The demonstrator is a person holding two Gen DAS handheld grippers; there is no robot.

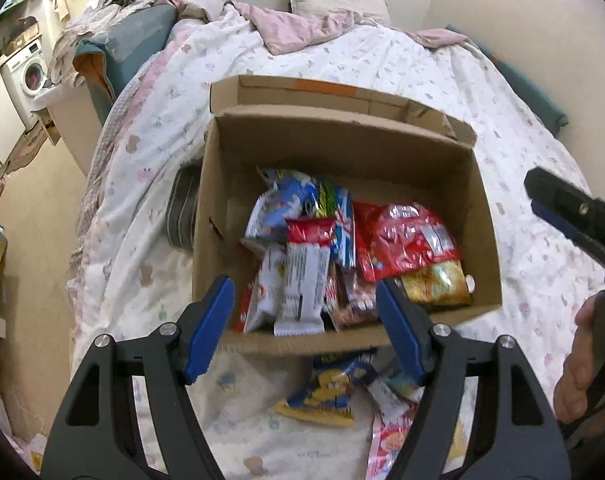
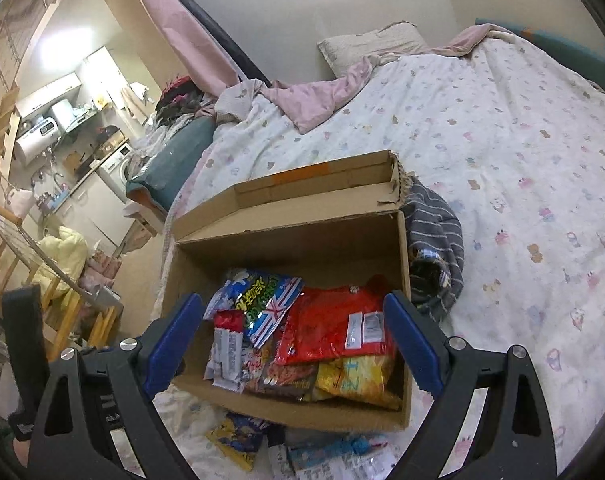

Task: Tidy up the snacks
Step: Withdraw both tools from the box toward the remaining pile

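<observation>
Snacks [image 1: 342, 248] fill box [image 1: 342, 140]; both hand-held grippers hover above, jaws spread.

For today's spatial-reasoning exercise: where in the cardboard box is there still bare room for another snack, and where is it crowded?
Bare floor shows in the cardboard box along its far wall, behind the blue packet and red bag. The near half is crowded with overlapping packets. On the bedspread, loose packets crowd the box's near side.
</observation>
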